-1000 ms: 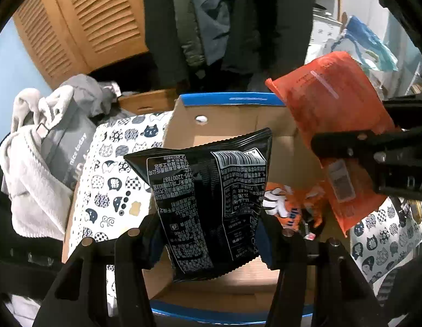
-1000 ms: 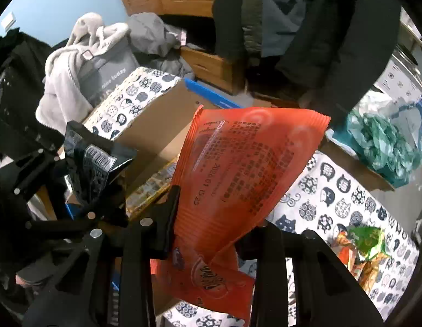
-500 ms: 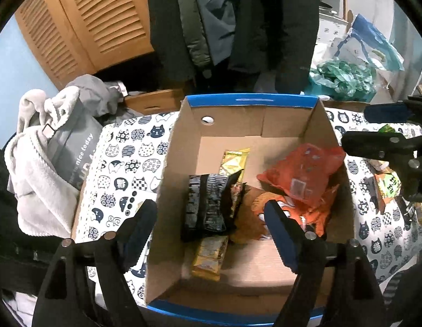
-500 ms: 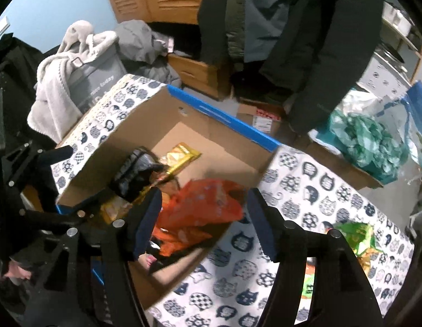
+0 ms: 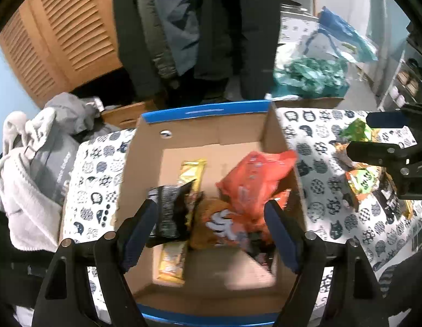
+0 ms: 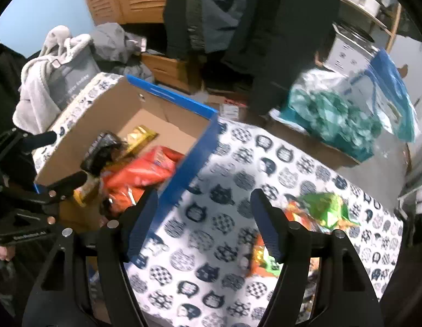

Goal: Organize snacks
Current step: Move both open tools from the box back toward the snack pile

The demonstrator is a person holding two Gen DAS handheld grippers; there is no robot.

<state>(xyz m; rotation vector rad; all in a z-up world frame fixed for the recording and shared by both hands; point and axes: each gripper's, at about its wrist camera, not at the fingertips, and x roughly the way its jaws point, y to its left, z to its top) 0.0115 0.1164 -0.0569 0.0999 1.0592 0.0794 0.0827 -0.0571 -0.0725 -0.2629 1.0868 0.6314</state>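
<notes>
Hovering wide and empty, my right gripper [image 6: 204, 224] faces the crinkly green foil snack bag [image 6: 324, 211] ahead-right: light, slippery, best pinched at its seam.

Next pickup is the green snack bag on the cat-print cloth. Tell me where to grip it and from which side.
Grip the green snack bag by its raised crinkled upper edge, coming from above with the open right gripper. It lies puffed atop other packets, so its edges stand free.

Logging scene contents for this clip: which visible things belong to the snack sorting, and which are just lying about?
Part of the job:
cardboard box
black snack bag
orange snack bag
yellow snack bar
green snack packets left on the table

Lying about:
hanging coats
grey bag
teal plastic bag
</notes>
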